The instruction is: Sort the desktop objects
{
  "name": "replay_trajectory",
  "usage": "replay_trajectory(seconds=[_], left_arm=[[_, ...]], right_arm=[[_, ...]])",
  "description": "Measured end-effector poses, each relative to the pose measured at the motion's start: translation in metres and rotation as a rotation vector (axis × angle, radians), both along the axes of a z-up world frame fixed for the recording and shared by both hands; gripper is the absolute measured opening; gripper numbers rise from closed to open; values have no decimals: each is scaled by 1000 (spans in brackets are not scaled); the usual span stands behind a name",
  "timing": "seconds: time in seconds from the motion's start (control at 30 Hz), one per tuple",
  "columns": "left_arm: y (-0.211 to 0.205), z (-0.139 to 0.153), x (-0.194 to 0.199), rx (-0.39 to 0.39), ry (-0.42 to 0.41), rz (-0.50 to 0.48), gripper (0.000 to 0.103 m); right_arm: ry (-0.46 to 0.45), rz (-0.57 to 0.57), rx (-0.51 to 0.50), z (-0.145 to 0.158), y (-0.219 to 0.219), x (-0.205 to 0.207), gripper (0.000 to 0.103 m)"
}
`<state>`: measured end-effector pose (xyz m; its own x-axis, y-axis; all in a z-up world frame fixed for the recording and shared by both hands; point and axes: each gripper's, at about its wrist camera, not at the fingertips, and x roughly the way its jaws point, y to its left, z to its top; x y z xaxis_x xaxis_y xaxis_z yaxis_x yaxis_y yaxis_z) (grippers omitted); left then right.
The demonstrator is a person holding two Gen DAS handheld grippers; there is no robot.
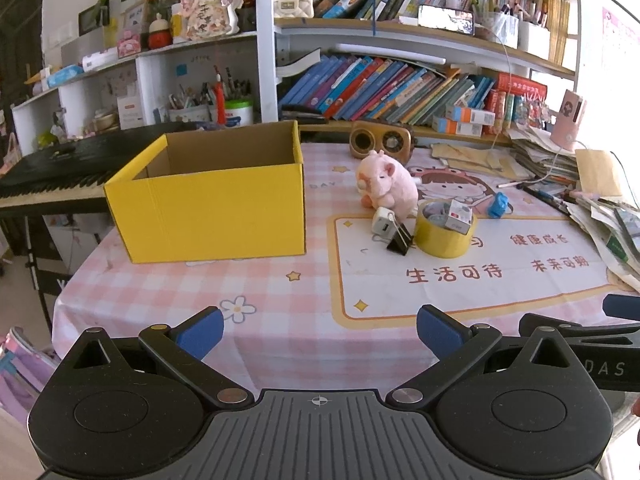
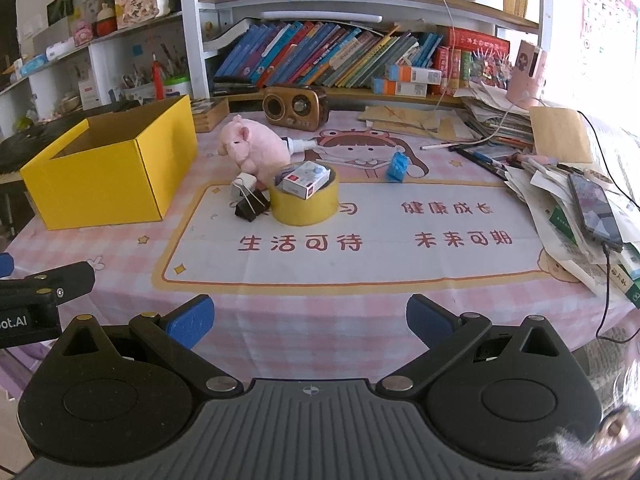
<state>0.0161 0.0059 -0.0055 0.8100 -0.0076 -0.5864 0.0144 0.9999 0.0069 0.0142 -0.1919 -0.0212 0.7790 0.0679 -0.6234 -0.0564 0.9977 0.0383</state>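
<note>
Here, on the tabletop under a pink checked cloth: a yellow box, open at the top, long side running left to right in the left wrist view, empty as far as can be seen. Right of it, apart from its wall, a tight cluster. At the back, a pink plush pig, snout toward the box in the right wrist view. Just in front, a white charger touching a black binder clip, the clip's wire handles pointing up and away from the camera. Beside the clip, touching or nearly so, a roll of yellow tape lying flat, hole upward, with a small white carton resting tilted across the hole. Farther right, well apart, a small blue object standing upright; too small to tell what. Behind the pig, a white nozzle-like piece, and at the back edge a brown radio. Along the right edge, a sprawling heap of papers with a phone on top, cable plugged in.

Left hand-held gripper: spread wide, empty, low at the near edge. Right hand-held gripper: likewise wide and empty, just beside the left.
</note>
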Motion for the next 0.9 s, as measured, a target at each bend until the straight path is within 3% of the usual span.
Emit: replay_trajectory(seconds=[0.9], left_arm=[[-4,1,2,26,-1,-13,103]], right_arm=[[-17,3,-5,6,-2,1,103]])
